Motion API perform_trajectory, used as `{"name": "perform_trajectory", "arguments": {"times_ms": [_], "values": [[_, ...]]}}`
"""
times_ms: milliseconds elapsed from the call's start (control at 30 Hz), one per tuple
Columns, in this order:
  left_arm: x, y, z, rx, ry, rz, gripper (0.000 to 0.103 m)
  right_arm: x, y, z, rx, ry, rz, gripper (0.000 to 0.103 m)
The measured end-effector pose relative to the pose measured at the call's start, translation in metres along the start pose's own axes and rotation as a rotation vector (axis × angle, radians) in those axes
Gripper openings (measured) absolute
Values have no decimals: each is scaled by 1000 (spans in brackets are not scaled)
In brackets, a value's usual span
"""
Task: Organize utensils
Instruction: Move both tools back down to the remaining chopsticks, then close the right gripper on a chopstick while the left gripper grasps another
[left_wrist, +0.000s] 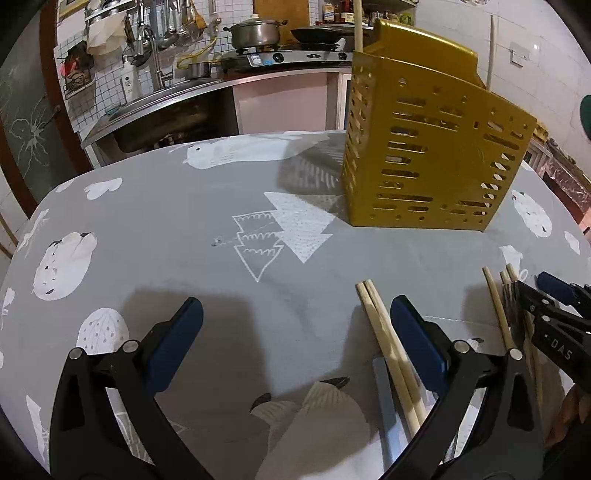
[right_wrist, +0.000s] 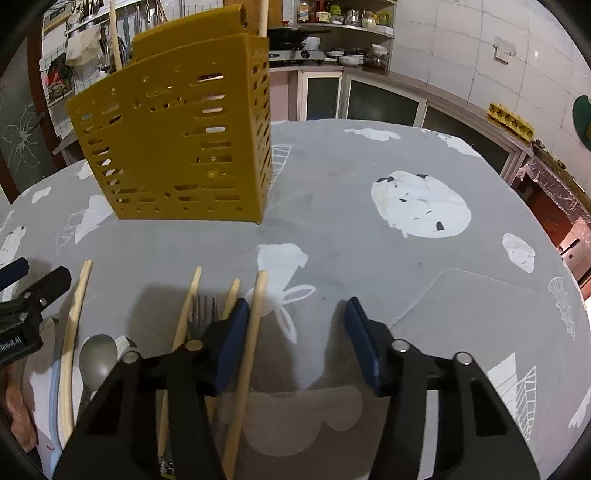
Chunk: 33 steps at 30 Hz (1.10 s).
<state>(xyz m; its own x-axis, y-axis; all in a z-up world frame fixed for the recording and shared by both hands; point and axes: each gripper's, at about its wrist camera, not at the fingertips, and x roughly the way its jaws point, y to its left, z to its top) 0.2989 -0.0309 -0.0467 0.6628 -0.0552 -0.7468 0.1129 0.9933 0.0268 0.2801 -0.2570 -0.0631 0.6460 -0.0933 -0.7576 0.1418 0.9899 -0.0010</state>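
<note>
White letters "DAS" stand on the black arm of the right tongs (left_wrist: 546, 295), seen from the left wrist. The left tongs (right_wrist: 22, 284) carry a partly cut-off white label ending "nobot.AI". Nothing else is legible.

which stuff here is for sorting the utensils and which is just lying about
For the job: yellow holder, chopsticks, fork, spoon.
Just about: pot, frying pan, soap bottle, egg carton.

Both wrist views look low across the table (left_wrist: 166, 221), sharing the holder (left_wrist: 424, 155).
</note>
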Motion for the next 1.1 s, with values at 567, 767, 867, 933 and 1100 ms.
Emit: {"name": "perform_trajectory", "arguments": {"times_ms": [567, 767, 867, 933, 1100], "values": [[8, 0, -3, -20, 49, -45, 83, -5, -1, -3, 15, -6, 54, 13], [6, 2, -5, -27, 47, -49, 78, -4, -3, -4, 18, -7, 56, 13], [6, 3, -6, -29, 47, -47, 77, -4, -4, -4, 18, -6, 56, 13], [6, 4, -6, -29, 48, -46, 76, -4, -4, -4, 18, -7, 56, 13], [5, 4, -8, -23, 49, -42, 76, -5, -5, -5, 14, -8, 52, 13]]}}
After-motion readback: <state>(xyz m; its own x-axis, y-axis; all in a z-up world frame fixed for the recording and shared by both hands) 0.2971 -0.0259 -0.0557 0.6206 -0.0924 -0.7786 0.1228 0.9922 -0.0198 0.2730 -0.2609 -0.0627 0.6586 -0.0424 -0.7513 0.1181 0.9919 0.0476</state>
